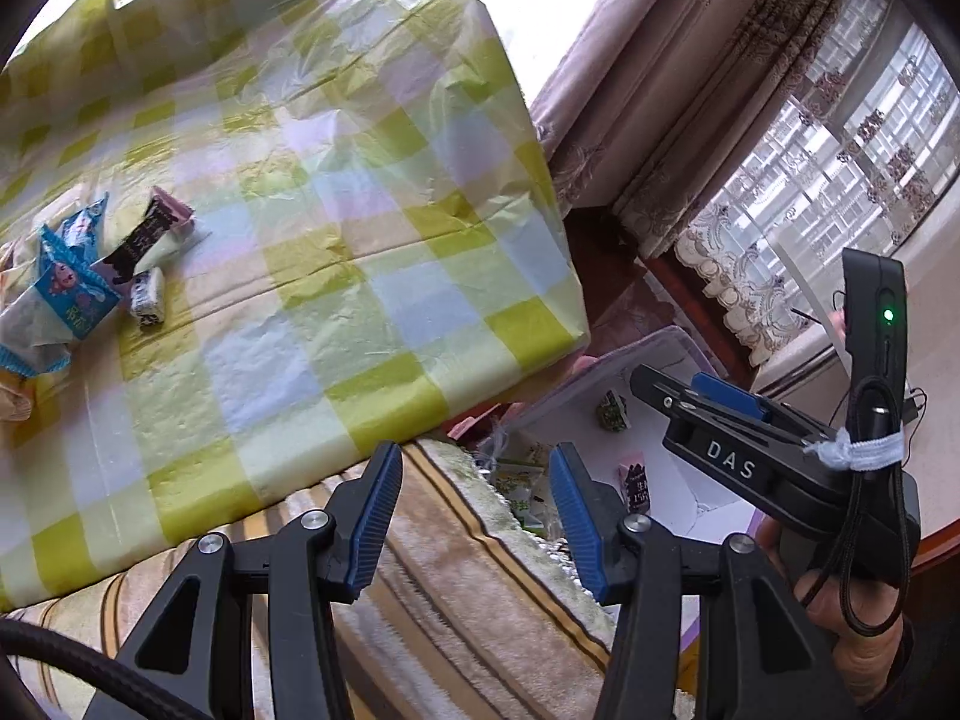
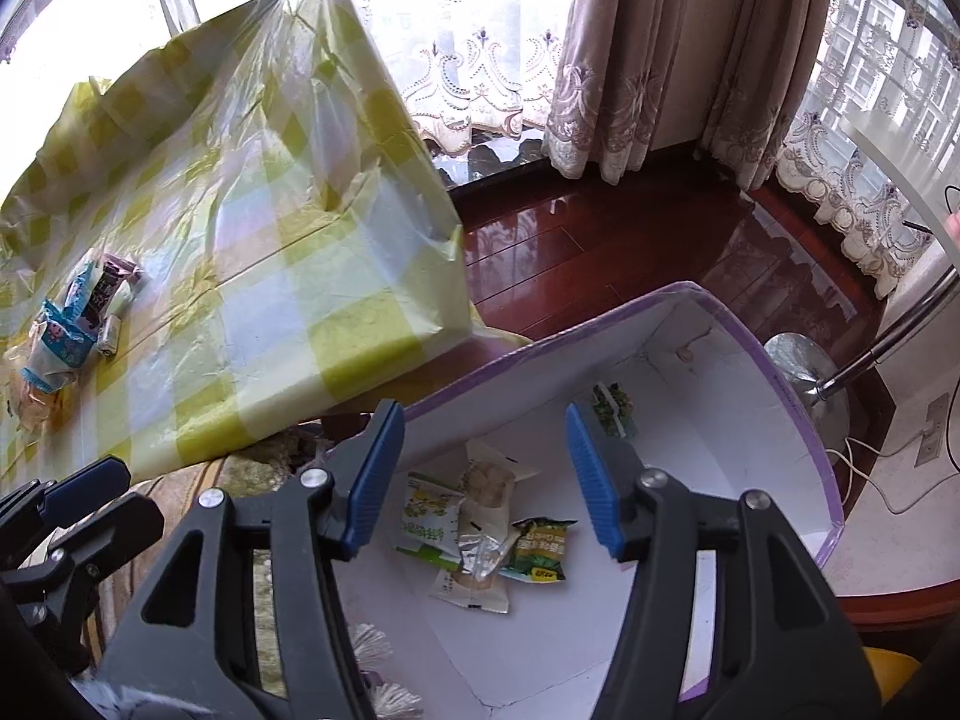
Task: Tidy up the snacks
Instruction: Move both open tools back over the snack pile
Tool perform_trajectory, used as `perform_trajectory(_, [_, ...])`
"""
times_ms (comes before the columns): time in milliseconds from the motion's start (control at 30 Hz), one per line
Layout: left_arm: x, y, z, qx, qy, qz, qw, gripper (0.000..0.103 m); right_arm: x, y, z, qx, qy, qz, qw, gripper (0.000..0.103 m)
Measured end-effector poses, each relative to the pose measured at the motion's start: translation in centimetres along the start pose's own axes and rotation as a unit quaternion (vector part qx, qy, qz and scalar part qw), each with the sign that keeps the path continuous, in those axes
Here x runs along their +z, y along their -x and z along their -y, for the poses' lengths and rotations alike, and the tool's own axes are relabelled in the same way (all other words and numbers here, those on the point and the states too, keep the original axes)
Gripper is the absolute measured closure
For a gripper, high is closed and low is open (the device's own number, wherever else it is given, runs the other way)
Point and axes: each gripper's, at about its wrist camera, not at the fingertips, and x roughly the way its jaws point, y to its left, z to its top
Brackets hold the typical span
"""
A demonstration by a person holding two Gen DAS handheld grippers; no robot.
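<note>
My left gripper (image 1: pixel 477 516) hangs open and empty above a striped blanket (image 1: pixel 456 588), just off the table's near edge. On the checked tablecloth (image 1: pixel 336 192), far left, lie blue snack packets (image 1: pixel 66 282), a black and pink packet (image 1: pixel 150 234) and a small wrapped sweet (image 1: pixel 147 294). My right gripper (image 2: pixel 483 474) is open with nothing between its pads, over a white box with a purple rim (image 2: pixel 600 315). Inside it lie green snack packets (image 2: pixel 429 516), a dark green one (image 2: pixel 537 546) and a small packet (image 2: pixel 612 408). The table snacks (image 2: pixel 78 324) also show in the right wrist view.
The box (image 1: pixel 678 498) sits low beside the table, partly behind my right gripper's fingers (image 1: pixel 726 399). A dark wooden floor (image 2: pixel 600 240), curtains (image 2: pixel 660 60), a chrome lamp base (image 2: pixel 804 366) and cables (image 2: pixel 888 480) lie beyond it. A hand (image 1: pixel 852 618) holds the right gripper.
</note>
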Motion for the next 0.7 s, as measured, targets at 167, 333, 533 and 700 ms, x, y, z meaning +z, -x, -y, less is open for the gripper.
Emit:
perform_trajectory(167, [0.3, 1.9, -4.6, 0.023, 0.062, 0.029, 0.9974, 0.051, 0.2, 0.3, -3.8, 0.033, 0.029, 0.004, 0.999, 0.04])
perform_trajectory(333, [0.0, 4.0, -9.1, 0.05, 0.117, 0.058, 0.9902, 0.051, 0.3, 0.4, -7.6, 0.057, 0.055, 0.005, 0.997, 0.038])
perform_trajectory(533, [-1.2, 6.4, -14.2, 0.071, 0.18, 0.086, 0.9773, 0.051, 0.2, 0.3, -11.3, 0.078, 0.071, 0.006, 0.994, 0.035])
perform_trajectory(700, [-2.0, 8.3, -17.8, 0.097, 0.22, 0.112, 0.9643, 0.051, 0.3, -0.1, -14.0, 0.088, 0.09, 0.001, 0.992, 0.035])
